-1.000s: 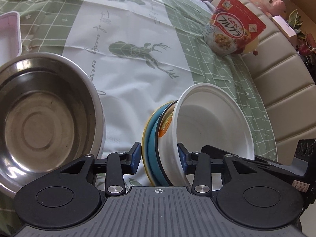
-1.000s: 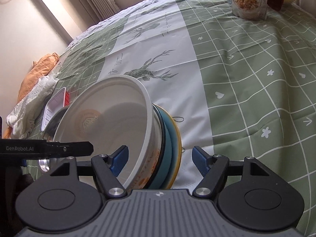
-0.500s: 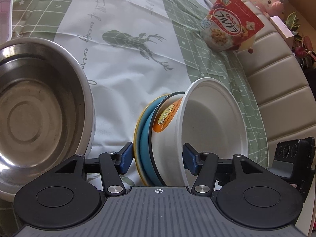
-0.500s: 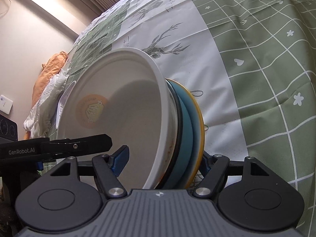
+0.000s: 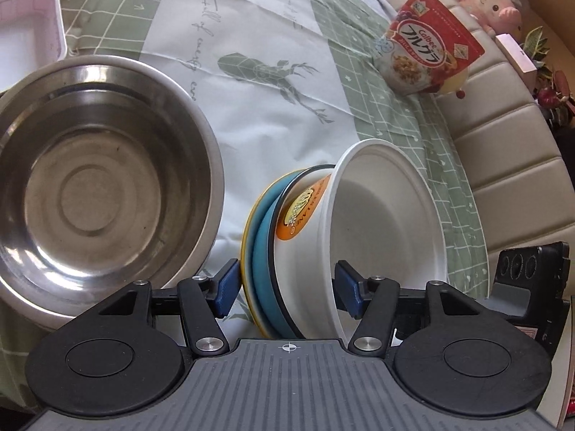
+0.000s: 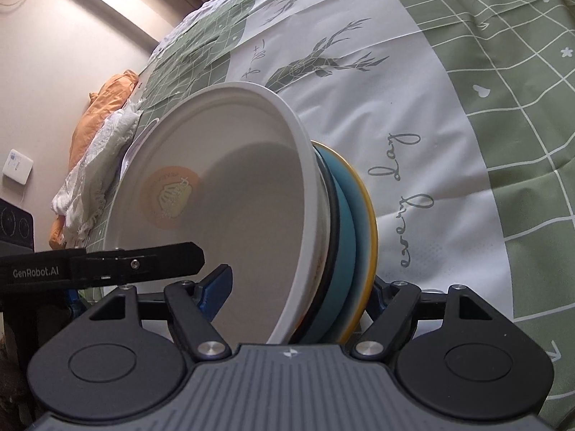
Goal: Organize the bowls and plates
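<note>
A white paper bowl [image 5: 381, 222] [image 6: 230, 179] stands tipped on its side on the bed, nested against a blue plate [image 5: 262, 237] [image 6: 345, 215] with a yellow rim. A large steel bowl [image 5: 97, 186] sits just left of this stack. My left gripper [image 5: 285, 285] straddles the stack from one side, jaws wide, with a small gap between one pad and the plate rim. My right gripper [image 6: 294, 287] straddles it from the opposite side. Its jaws are opening, one pad inside the bowl and the other hidden behind the plate.
The bedspread [image 5: 269, 107] is green and white with a deer print. A pink tray [image 5: 28, 32] lies at the far left, a cereal bag [image 5: 427, 57] leans against the padded headboard [image 5: 503, 143], and orange cloth [image 6: 100, 107] lies by the wall.
My left jaws have spread from a grip on the stack to a wide stance. Both grippers have pushed in further around the stack, and the plate rim now reaches the right gripper's outer pad.
</note>
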The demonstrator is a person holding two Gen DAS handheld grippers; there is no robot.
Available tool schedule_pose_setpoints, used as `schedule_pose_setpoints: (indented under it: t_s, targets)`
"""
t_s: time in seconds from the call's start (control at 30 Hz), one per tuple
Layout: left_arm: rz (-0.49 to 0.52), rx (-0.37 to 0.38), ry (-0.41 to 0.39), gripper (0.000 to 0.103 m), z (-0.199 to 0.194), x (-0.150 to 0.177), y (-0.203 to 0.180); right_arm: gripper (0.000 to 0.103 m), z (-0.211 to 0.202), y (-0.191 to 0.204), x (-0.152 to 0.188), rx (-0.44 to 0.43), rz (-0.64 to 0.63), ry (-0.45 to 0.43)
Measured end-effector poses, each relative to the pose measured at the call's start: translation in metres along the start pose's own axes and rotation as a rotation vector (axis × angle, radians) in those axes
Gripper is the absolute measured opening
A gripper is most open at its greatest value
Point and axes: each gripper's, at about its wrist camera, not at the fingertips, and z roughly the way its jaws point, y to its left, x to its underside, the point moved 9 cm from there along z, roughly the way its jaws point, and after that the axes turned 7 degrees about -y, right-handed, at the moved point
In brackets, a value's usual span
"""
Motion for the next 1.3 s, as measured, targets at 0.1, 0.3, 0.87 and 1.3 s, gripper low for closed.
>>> schedule_pose_setpoints:
  t_s: [0.1, 0.3, 0.87, 1.3]
  targets:
    - [0.037, -0.004, -0.005, 0.061, 0.000, 0.000, -0.004, 0.077, -0.001, -0.005, 0.000, -0.016, 0.024, -0.003]
    - [0.109, -0.037, -0.005, 0.062, 0.001, -0.001, -0.021, 0.077, -0.006, -0.023, -0.013, 0.033, 0.070, -0.077]
    - [0.235, -0.126, 0.007, 0.068, 0.024, -0.001, -0.034, 0.073, -0.003, -0.032, -0.015, 0.008, 0.064, -0.064]
    - [0.196, -0.087, 0.006, 0.067, 0.009, 0.001, -0.023, 0.072, -0.002, -0.002, 0.002, -0.010, 0.013, -0.006]
